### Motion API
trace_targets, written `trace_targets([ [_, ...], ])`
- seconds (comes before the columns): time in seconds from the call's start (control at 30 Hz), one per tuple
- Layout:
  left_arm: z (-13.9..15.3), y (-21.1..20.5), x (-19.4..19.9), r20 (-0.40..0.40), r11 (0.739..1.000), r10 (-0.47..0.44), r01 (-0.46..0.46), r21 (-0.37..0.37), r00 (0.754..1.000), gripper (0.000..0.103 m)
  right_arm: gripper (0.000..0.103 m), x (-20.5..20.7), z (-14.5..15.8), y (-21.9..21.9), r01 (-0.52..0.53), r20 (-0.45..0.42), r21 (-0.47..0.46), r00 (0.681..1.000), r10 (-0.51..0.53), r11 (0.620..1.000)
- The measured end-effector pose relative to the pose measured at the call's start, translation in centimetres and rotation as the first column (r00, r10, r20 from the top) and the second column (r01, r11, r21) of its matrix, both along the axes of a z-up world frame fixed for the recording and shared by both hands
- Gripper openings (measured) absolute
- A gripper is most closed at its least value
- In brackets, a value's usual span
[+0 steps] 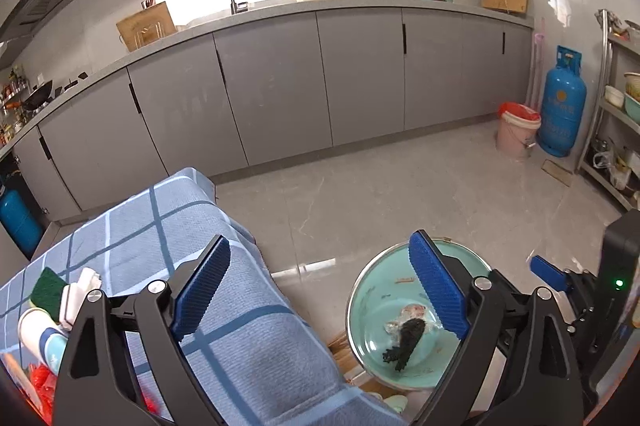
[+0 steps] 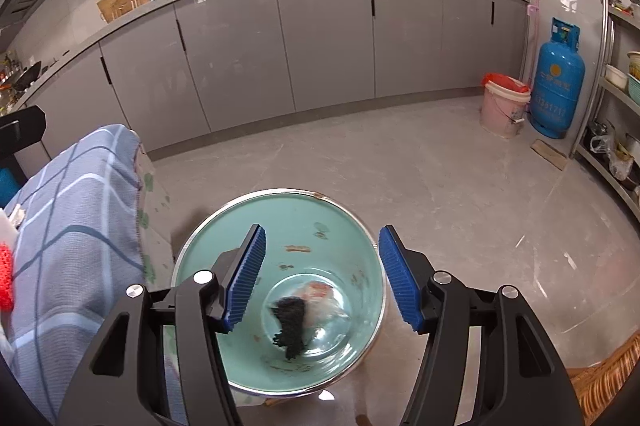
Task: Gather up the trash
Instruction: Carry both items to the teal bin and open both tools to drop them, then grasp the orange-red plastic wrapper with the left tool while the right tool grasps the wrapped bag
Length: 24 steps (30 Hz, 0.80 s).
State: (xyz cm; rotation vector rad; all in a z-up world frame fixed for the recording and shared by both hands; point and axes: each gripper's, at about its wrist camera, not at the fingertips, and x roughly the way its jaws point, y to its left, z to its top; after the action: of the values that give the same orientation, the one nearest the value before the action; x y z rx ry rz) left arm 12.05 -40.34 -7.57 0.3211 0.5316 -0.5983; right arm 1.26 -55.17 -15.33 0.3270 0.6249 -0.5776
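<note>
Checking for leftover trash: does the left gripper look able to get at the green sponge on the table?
Probably yes. The green sponge lies uncovered on the checked cloth, just left of the open, empty left gripper; nothing stands between them.

Scraps (image 2: 300,314) lie in the bin (image 2: 352,226), right of the table (image 2: 80,226).

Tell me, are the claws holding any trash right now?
No. Both the left claw and the right claw are open and empty; the black scrap and crumpled wrapper lie in the green bin.
</note>
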Motion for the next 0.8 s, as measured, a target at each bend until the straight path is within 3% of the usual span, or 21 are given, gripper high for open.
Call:
trace_targets([
  [0.17,2.3,3.5,-1.5,0.061,1.0,0.019,-0.018,-0.014,0.998,0.093,0.066,0.0,1.7,2.8,-0.04,0.025,-0.008,0.999,0.04,0.999],
  [0.5,4.4,12.5,-1.3,0.144,0.989,0.144,-0.145,-0.003,0.979,0.093,0.067,2.3,4.4,10.8,-0.194,0.055,-0.017,0.979,0.195,0.981],
  [0.63,4.4,17.4,-0.4,0.154,0.973,0.227,-0.232,0.017,0.962,0.093,0.07,3.3,5.3,14.4,-0.26,0.062,-0.033,0.963,0.262,0.965],
  [0.8,3.6,23.9,1.4,0.138,0.928,0.359,-0.368,0.05,0.923,0.094,0.071,4.6,6.1,18.5,-0.335,0.058,-0.045,0.94,0.337,0.941],
])
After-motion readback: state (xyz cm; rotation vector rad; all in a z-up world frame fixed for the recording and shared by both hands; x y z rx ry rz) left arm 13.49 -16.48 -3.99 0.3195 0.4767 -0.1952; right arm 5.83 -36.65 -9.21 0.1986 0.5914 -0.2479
